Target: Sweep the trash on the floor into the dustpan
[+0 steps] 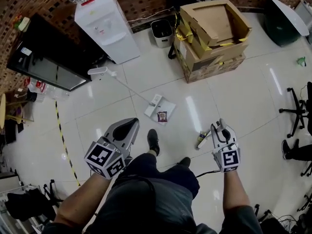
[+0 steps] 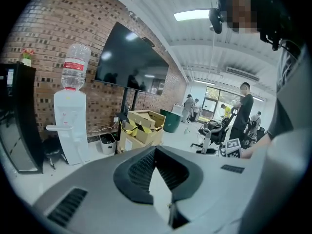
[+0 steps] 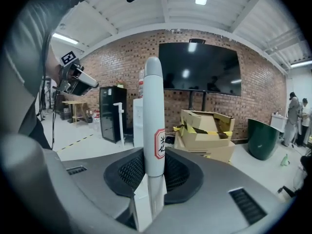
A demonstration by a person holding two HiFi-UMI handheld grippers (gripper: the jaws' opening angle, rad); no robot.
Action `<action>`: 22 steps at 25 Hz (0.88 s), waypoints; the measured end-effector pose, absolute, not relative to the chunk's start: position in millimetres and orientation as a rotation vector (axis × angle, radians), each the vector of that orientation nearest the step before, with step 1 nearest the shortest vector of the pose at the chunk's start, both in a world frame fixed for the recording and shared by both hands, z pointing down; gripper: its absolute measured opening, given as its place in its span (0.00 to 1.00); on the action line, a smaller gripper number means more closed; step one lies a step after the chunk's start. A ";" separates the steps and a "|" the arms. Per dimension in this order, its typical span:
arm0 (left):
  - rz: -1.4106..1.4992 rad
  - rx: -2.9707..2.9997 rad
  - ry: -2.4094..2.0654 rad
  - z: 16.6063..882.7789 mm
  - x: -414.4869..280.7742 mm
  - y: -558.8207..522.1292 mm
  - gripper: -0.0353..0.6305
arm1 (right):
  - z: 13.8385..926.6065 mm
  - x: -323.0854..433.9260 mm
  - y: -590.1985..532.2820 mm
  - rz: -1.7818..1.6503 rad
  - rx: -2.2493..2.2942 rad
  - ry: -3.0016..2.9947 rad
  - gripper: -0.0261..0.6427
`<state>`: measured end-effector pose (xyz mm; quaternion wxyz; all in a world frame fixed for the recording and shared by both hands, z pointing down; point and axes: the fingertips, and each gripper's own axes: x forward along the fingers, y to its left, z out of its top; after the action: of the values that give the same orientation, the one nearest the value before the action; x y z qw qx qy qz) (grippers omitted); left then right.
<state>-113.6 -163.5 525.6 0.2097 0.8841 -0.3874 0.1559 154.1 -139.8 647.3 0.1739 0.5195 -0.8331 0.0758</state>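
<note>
The cardboard boxes [image 1: 209,33] at 1 o'clock and the water dispenser [image 1: 109,26] at 11 o'clock stand well apart from the work, so the floor [image 1: 234,96] in front is free for sweeping. The dustpan [image 1: 168,105] lies at 12 o'clock, just ahead of the person's shoes [image 1: 153,140]. I judge that it lies there to receive the stroke. My right gripper [image 1: 218,128] is clamped on the white broom handle [image 3: 152,130], ready to sweep. My left gripper [image 1: 126,126] has its jaws apart with nothing between them, probably kept free for the dustpan. The trash [image 1: 162,116], a small wrapper, lies at the pan's near edge. I cannot tell whether it is already inside.
</note>
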 end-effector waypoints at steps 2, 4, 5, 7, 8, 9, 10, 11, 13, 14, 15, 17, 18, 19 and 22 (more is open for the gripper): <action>0.424 2.443 -1.093 528.3 -131.7 -171.8 0.08 | 648.4 126.7 -155.5 0.215 1.413 -2.395 0.17; 0.422 2.427 -1.107 533.1 -150.6 -181.2 0.08 | 647.5 99.5 -172.8 0.210 1.374 -2.422 0.17; 0.420 2.419 -1.112 535.0 -159.8 -186.2 0.08 | 646.2 86.6 -181.9 0.208 1.367 -2.432 0.17; 0.412 2.404 -1.124 536.8 -177.1 -195.2 0.08 | 642.5 62.9 -200.0 0.203 1.372 -2.452 0.17; 0.407 2.398 -1.129 536.9 -184.6 -198.9 0.08 | 640.6 52.4 -208.7 0.202 1.380 -2.461 0.17; 0.401 2.392 -1.134 537.2 -191.4 -202.2 0.08 | 639.1 42.8 -216.8 0.203 1.386 -2.469 0.17; 0.397 2.388 -1.139 537.6 -197.6 -205.6 0.08 | 637.8 33.9 -224.8 0.204 1.388 -2.478 0.17; 0.396 2.384 -1.145 537.6 -203.6 -209.5 0.08 | 636.5 25.3 -232.9 0.205 1.386 -2.487 0.17; 0.395 2.373 -1.163 538.2 -216.3 -218.3 0.08 | 634.6 8.2 -249.1 0.209 1.379 -2.509 0.17; 0.393 2.368 -1.173 539.6 -223.2 -222.3 0.08 | 634.4 0.0 -256.9 0.213 1.375 -2.519 0.17; 0.391 2.366 -1.181 541.1 -230.0 -226.1 0.08 | 634.8 -7.9 -264.6 0.219 1.372 -2.527 0.17; 0.391 2.364 -1.193 541.6 -242.8 -233.7 0.08 | 633.8 -25.6 -280.3 0.232 1.361 -2.544 0.17; 0.388 2.361 -1.197 541.3 -248.9 -237.5 0.08 | 631.5 -36.2 -287.9 0.234 1.348 -2.554 0.17; 0.384 2.358 -1.201 541.1 -254.4 -241.4 0.08 | 629.4 -46.7 -295.0 0.235 1.333 -2.565 0.17; 0.380 2.356 -1.196 543.1 -268.1 -252.7 0.08 | 625.8 -73.9 -315.1 0.231 1.311 -2.597 0.17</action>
<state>-268.1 -252.7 543.1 0.2338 0.8582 -0.4356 0.1383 -73.9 -315.1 625.8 0.1112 0.4464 -0.8844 0.0785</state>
